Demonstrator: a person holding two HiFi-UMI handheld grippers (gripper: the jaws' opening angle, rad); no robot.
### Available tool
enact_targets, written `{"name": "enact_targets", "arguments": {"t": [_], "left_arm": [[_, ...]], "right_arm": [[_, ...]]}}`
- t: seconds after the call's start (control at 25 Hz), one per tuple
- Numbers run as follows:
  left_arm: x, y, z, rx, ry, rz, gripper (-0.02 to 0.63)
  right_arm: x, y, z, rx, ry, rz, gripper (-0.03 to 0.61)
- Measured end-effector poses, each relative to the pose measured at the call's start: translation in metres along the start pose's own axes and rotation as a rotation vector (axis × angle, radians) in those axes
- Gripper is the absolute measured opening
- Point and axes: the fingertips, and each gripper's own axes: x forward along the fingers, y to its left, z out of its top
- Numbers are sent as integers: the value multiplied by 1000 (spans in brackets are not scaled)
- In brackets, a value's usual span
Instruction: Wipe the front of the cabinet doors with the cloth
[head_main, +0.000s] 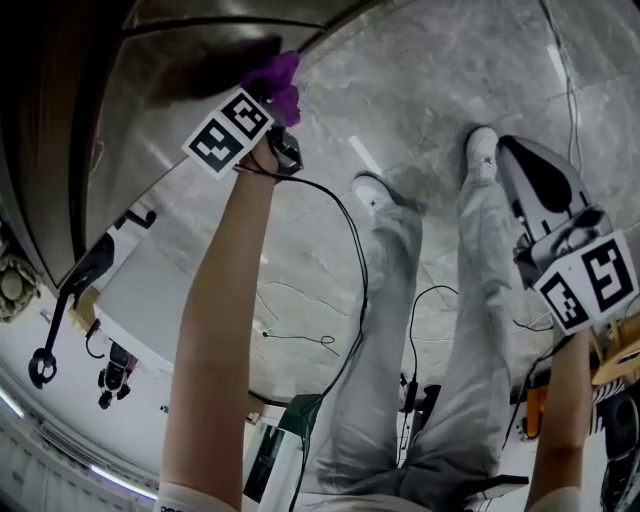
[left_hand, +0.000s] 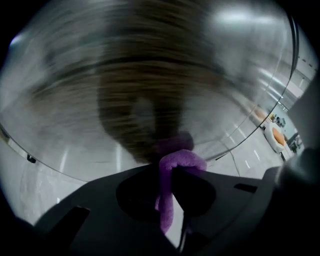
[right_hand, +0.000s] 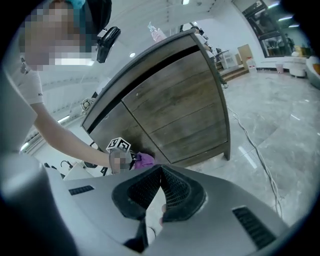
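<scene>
A purple cloth (head_main: 274, 76) is pinched in my left gripper (head_main: 264, 104), which is shut on it and presses it against the low part of the brown wooden cabinet door (head_main: 120, 110). In the left gripper view the cloth (left_hand: 181, 158) sticks out between the jaws of the left gripper (left_hand: 172, 174), and the door (left_hand: 150, 75) fills the view, blurred. My right gripper (head_main: 520, 160) hangs at the right above the floor, away from the cabinet. From the right gripper view, that gripper (right_hand: 160, 172) is shut on nothing, and the cabinet (right_hand: 175, 110) and cloth (right_hand: 144, 160) lie ahead.
Grey marble floor (head_main: 450, 80) lies under the person's legs and white shoes (head_main: 372, 190). Black cables (head_main: 345, 230) trail from the left gripper and across the floor. A white surface (head_main: 140, 290) with small gear stands at the left. A cable (right_hand: 255, 150) runs past the cabinet's right corner.
</scene>
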Motion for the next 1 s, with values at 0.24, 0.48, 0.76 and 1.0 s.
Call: {"name": "enact_targets", "arguments": {"t": [0.24,0.48,0.76,1.0], "left_arm": [[-20,108,-22,-63,11,127,52],[-41,191,-39,-80,18,228,52],[-65,221,-41,-60,17,303,52],[-73,180,-43,49,39,293,52]], "right_arm": [[48,65,-23,-56,27,64,26],[70,95,-44,-35,74,133,26],[75,85,-24,-52,66,152,26],[67,69,-10,-40,77,208,26]]}}
